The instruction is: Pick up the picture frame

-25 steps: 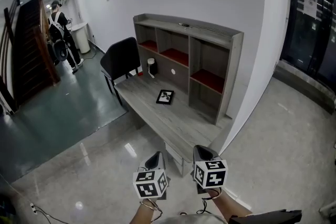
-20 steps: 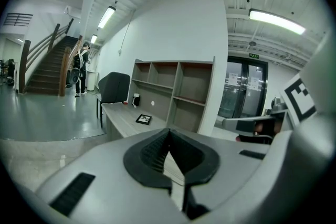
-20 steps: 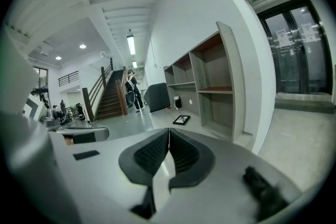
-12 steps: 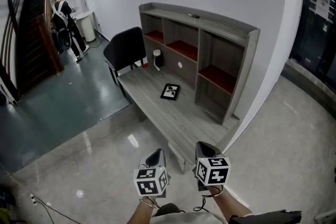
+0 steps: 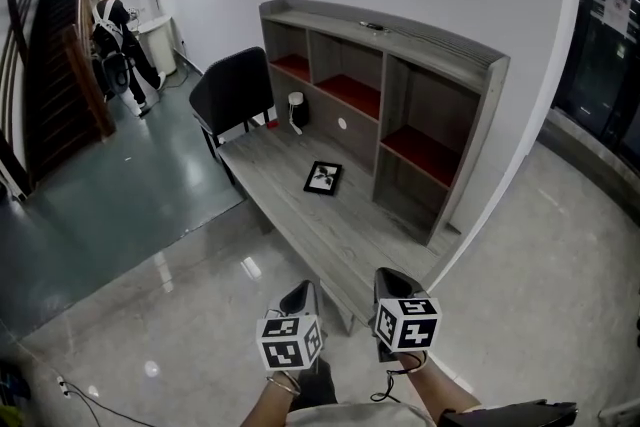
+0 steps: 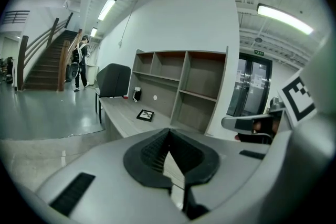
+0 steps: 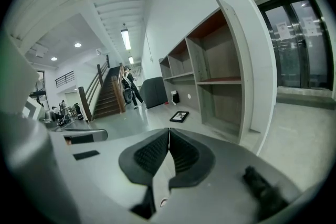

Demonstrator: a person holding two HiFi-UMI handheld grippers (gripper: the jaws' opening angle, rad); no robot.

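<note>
Both empty and clenched, my left hand-held gripper (image 5: 298, 297) and right hand-held gripper (image 5: 392, 283) hang well apart from the picture frame (image 5: 323, 177); I'd open one approaching the bench (image 5: 300, 225).

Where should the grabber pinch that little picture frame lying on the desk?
The picture frame lies flat on the desk with shelves behind it, so probably pinch its thin front edge, coming down from the open side.
</note>
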